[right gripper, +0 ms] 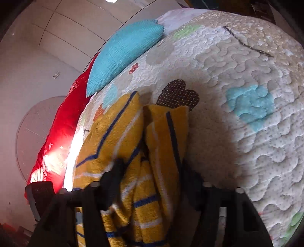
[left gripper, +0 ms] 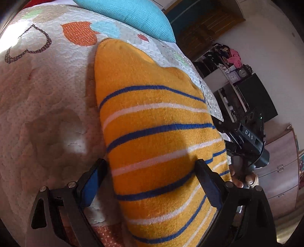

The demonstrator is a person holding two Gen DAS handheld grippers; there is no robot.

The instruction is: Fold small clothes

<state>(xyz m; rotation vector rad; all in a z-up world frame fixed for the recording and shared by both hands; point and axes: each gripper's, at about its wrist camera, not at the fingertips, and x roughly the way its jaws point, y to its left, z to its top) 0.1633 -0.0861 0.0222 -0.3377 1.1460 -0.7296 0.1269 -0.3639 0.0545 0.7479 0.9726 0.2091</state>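
An orange cloth with blue and white stripes (left gripper: 152, 121) lies on the quilted bedspread (left gripper: 47, 95). My left gripper (left gripper: 150, 171) is open, one finger on each side of the cloth's near end, just above it. The right gripper (left gripper: 250, 144) shows at the cloth's right edge in the left wrist view. In the right wrist view my right gripper (right gripper: 150, 171) is shut on a bunched edge of the same cloth (right gripper: 121, 133), lifting it off the bedspread (right gripper: 237, 114).
A turquoise pillow (left gripper: 129, 17) lies at the far side of the bed, also in the right wrist view (right gripper: 121, 53). A red blanket (right gripper: 62, 129) lies along the bed's left edge. Shelves and drawers (left gripper: 281, 161) stand to the right of the bed.
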